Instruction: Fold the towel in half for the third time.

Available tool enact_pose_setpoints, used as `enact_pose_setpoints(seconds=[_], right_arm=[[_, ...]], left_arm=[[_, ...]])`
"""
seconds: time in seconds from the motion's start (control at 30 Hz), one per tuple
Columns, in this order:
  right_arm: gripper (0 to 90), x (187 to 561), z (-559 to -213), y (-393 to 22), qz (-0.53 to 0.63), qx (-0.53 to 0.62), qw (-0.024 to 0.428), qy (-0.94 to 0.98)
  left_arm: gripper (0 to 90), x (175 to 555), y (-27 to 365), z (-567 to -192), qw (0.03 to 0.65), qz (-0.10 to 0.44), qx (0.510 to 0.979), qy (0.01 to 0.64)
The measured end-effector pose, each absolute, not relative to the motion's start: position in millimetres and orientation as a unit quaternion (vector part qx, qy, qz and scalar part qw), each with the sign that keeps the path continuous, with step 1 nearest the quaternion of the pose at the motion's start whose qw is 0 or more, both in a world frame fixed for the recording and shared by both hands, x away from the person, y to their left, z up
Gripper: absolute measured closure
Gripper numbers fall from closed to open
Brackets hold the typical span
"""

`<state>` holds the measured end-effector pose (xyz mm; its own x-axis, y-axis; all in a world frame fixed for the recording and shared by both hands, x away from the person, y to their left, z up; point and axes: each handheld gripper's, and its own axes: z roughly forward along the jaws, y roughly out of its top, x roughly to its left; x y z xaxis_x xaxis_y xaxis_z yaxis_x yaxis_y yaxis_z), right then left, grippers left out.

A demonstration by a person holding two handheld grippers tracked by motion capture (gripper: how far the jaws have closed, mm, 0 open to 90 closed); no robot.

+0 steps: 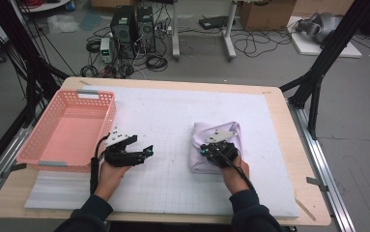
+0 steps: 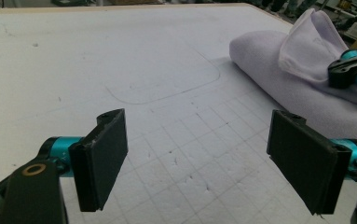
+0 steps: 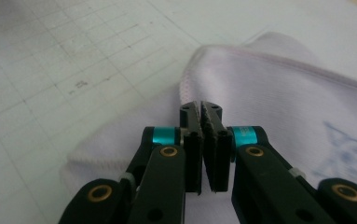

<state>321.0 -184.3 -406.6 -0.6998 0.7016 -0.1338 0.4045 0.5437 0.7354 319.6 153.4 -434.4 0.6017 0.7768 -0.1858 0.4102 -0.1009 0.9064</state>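
Cloth (image 3: 269, 88) lies under right gripper (image 3: 207, 140), its jaws closed together.

A soft, matt, pale lilac folded cloth (image 1: 215, 146) with a fine woven ribbing and stitched hems lies at the right of the surface (image 1: 269, 193), whose rim is pale, smooth wood. A white matt foam-like mat (image 1: 173, 121), lightly pitted and scored with a faint printed grid, covers it. At the left sits a salmon-pink plastic basket (image 1: 69, 129), its perforated walls faintly glossy. The left tool (image 2: 199, 158) carries flat, matt black rubbery pads; the right tool (image 3: 205, 119) has ridged black pads, with semi-gloss black plastic links, shiny anodised teal metal sleeves and brass-coloured rivets.
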Motion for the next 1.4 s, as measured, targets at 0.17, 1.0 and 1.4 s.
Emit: enact_pose_setpoints(seconds=[0.17, 1.0, 1.4], right_arm=[[87.1, 302.6, -399.8, -220.4, 0.369, 0.355, 0.223, 0.829], [79.3, 313.1, -417.5, -273.4, 0.351, 0.478, 0.212, 0.777], [58.6, 305.1, -400.2, -306.5, 0.372, 0.493, 0.214, 0.757]], left_arm=[[20.7, 319.7, 153.4, -434.6, 0.529, 0.174, 0.721, 0.412], [20.7, 319.6, 152.3, -436.1, 0.525, 0.174, 0.724, 0.413], [20.7, 319.7, 150.1, -438.0, 0.522, 0.174, 0.727, 0.411]])
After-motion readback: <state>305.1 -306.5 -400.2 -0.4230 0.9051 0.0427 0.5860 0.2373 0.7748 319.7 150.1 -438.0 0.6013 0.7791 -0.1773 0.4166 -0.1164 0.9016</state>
